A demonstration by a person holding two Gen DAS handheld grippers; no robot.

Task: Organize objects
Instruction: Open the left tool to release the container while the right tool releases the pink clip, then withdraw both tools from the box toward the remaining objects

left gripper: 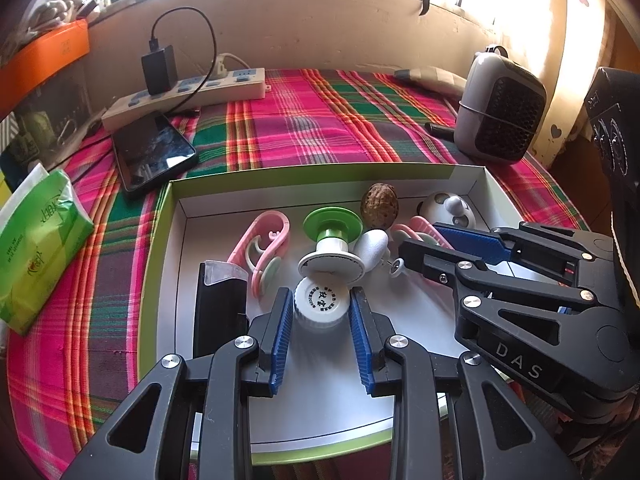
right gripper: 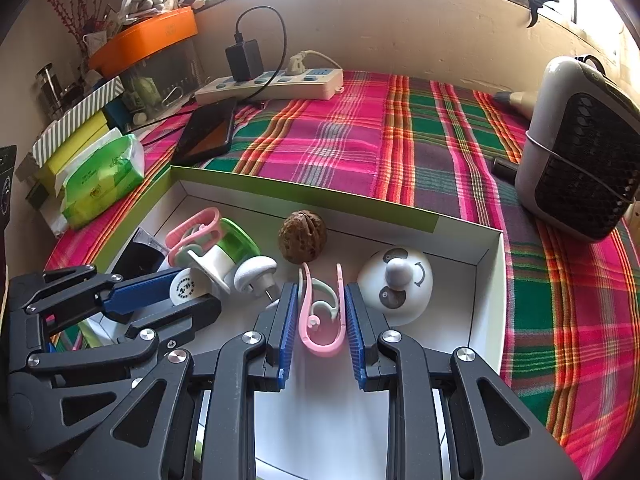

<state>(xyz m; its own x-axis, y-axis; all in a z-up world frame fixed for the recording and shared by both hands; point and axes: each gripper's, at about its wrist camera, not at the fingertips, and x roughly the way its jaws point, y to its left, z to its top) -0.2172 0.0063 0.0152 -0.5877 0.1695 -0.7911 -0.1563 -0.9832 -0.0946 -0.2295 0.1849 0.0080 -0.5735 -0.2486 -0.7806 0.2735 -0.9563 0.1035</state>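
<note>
A green-rimmed white box [left gripper: 312, 170] [right gripper: 304, 194] holds small objects. My left gripper [left gripper: 320, 300] straddles a white round bottle cap [left gripper: 320, 304], its blue pads beside the cap's sides. My right gripper [right gripper: 321, 300] is closed on a pink clip [right gripper: 320, 320], seen from the side in the left wrist view [left gripper: 416, 228]. Also in the box are a second pink clip [left gripper: 266, 240], a green and white suction hook [left gripper: 330, 236], a walnut [right gripper: 303, 242], a white panda-face dome [right gripper: 396, 284], a white knob [right gripper: 254, 270] and a black case [left gripper: 218, 312].
The box lies on a plaid cloth [right gripper: 400, 148]. A phone [left gripper: 154, 152], a power strip with charger [left gripper: 188, 92] and a green tissue pack [left gripper: 38, 244] lie left. A grey heater [right gripper: 580, 152] stands right. Boxes and an orange tray [right gripper: 148, 38] crowd the far left.
</note>
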